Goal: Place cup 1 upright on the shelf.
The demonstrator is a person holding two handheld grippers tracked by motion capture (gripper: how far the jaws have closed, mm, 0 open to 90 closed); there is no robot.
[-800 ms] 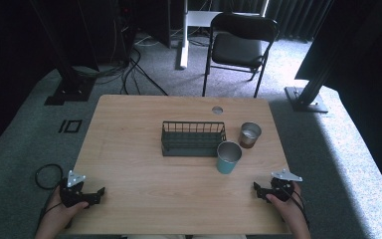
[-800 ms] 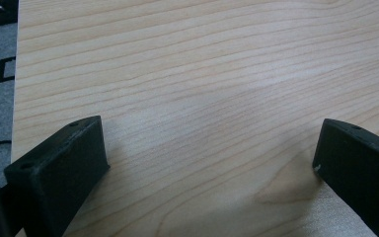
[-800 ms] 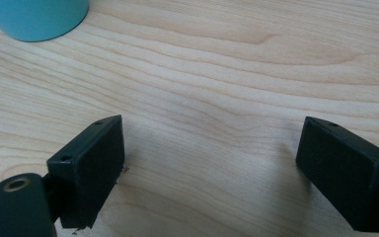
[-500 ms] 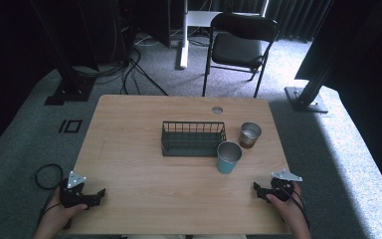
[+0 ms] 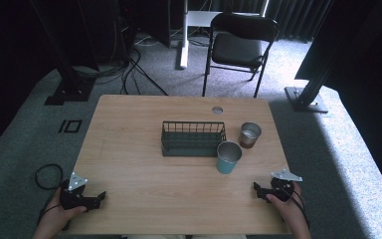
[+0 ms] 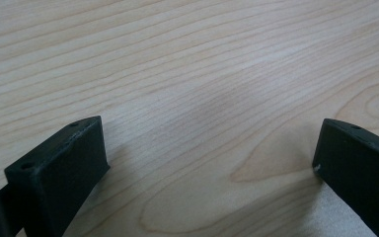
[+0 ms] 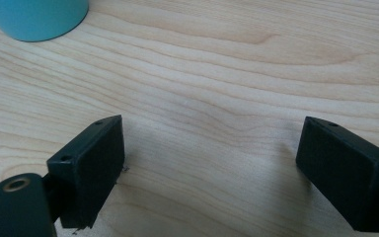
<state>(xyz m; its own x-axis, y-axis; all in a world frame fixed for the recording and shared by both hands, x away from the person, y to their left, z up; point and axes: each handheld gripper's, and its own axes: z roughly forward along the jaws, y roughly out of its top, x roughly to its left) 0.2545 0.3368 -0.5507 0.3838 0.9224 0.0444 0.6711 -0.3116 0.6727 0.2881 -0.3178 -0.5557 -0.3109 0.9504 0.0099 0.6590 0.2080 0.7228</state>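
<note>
Wooden worktop (image 5: 144,149) is under both of my hands, pale with wavy grain. My left gripper (image 5: 99,197) sits at the near left corner of it, low over the wood. In the left gripper view its two black jaws stand wide apart, and I see bare wood between them. It holds nothing.

My right gripper (image 5: 257,188) sits at the near right corner, and it points in toward the middle. In the right gripper view its jaws are wide apart too, with bare wood between them. It holds nothing either.

I see a teal cup (image 5: 228,157) standing upright, a bit right of the middle. It is the closest thing to my right gripper, but they are well apart. In the right gripper view the cup's bottom peeks in at the top left corner (image 7: 34,17).

Just beside the teal cup, on its far right side, a brown cup (image 5: 250,134) stands upright. A dark wire basket (image 5: 193,139) sits in the middle of the worktop, and the teal cup is right by its near right corner. On the floor past the far edge stands a black chair (image 5: 238,42).
</note>
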